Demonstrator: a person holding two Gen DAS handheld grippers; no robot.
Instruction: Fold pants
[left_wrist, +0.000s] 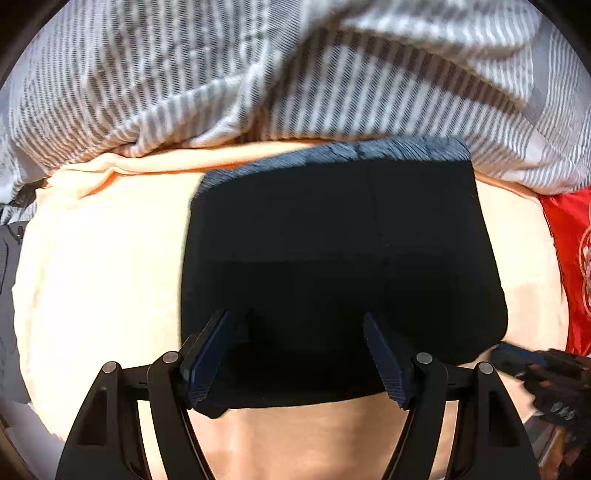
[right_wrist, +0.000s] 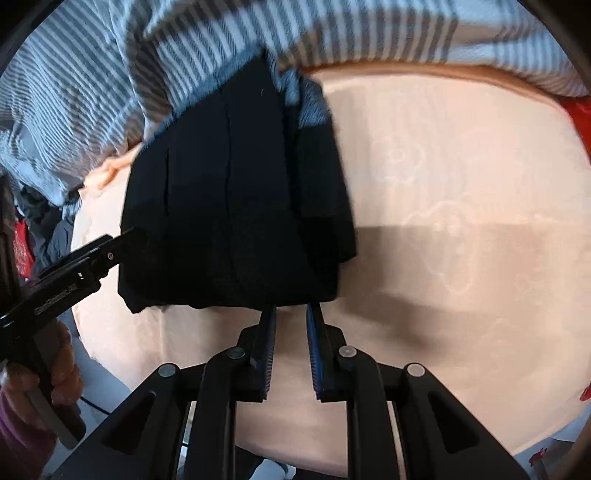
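The black pants (left_wrist: 343, 266) lie folded into a compact rectangle on a peach sheet (left_wrist: 103, 280), waistband at the far edge. My left gripper (left_wrist: 295, 325) is open, its fingers spread over the near edge of the pants, holding nothing. In the right wrist view the pants (right_wrist: 229, 206) lie left of centre. My right gripper (right_wrist: 291, 314) is open with a narrow gap, empty, its tips just short of the pants' near edge. The left gripper (right_wrist: 125, 240) shows at the pants' left side there. The right gripper (left_wrist: 517, 360) shows blurred at lower right in the left wrist view.
A grey-and-white striped blanket (left_wrist: 258, 74) is bunched along the far side, touching the pants' far edge; it also shows in the right wrist view (right_wrist: 147, 55). A red cloth (left_wrist: 569, 258) lies at the right. Bare peach sheet (right_wrist: 461, 221) extends right of the pants.
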